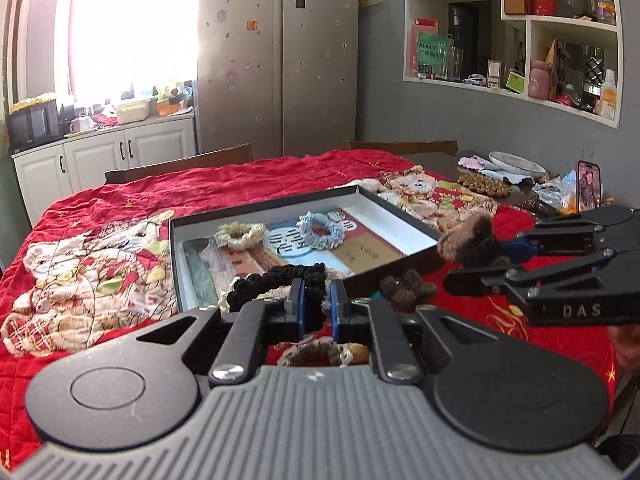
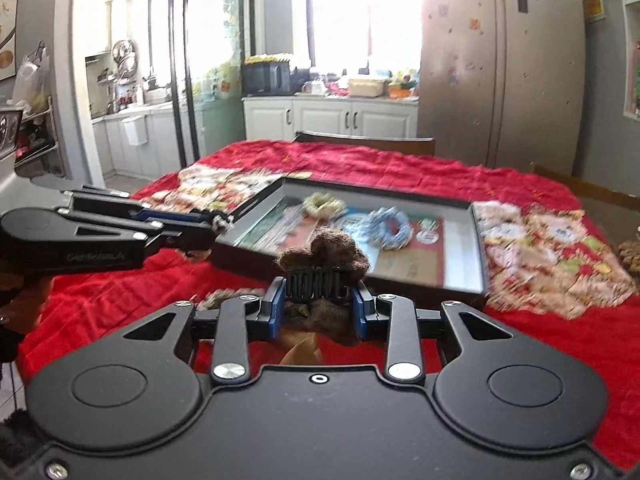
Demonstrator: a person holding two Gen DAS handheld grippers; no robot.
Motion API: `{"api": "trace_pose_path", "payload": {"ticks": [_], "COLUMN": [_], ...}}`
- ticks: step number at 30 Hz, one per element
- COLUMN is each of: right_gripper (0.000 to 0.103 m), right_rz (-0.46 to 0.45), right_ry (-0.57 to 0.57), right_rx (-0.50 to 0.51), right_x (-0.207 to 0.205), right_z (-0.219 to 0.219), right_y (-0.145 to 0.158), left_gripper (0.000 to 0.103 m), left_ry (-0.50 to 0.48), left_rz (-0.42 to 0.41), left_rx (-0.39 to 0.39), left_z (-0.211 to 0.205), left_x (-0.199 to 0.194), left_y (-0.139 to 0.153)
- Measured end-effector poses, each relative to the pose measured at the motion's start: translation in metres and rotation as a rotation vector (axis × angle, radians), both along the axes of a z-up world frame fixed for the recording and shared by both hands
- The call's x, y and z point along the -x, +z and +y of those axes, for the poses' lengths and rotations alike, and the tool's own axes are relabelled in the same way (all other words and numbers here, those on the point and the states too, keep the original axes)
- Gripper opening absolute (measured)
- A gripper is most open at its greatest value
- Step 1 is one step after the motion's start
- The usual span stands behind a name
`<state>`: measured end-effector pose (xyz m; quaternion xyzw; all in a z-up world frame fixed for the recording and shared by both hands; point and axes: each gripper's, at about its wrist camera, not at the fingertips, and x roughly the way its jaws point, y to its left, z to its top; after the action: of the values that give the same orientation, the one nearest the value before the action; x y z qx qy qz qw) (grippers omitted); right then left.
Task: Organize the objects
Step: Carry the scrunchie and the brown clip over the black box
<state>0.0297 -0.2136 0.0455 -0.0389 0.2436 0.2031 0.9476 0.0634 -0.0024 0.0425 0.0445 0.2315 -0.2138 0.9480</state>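
Two hand-held claws: the left claw, matte black linkage arms with silver screws, blue-edged fingers and a ribbed grey housing; the right claw, all-black flat housing with round embossed discs, blue pads, and white lettering "DAS" on its side.

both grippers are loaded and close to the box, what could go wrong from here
1. The left gripper pinches only one side of the black scrunchie, so the limp rest could catch on the box rim.
2. The right gripper holds the furry brown hair clip near the left gripper; both going for the box at once might collide.
3. A brown fuzzy clip lies on the red cloth by the box wall and could get knocked.
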Motion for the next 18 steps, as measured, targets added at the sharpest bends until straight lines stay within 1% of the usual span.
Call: {"api": "trace_pose_path", "payload": {"ticks": [8,18], "right_gripper": [0.031,0.031], "right_rz": [-0.030,-0.032], "right_ry": [-0.030,-0.042], "right_rx": [0.010,0.042], "right_x": [-0.022,-0.049], "right_z": [-0.007,0.002], "right_y": [0.014,0.010], "left_gripper": [0.014,0.014], "left_ry": [-0.001,0.012], "left_rz": [-0.021,-0.023], "left_rx": [0.014,0.022], "left_z": [-0.006,-0.014], "left_x": [-0.017,-0.042], "left_y": [0.010,0.013]}}
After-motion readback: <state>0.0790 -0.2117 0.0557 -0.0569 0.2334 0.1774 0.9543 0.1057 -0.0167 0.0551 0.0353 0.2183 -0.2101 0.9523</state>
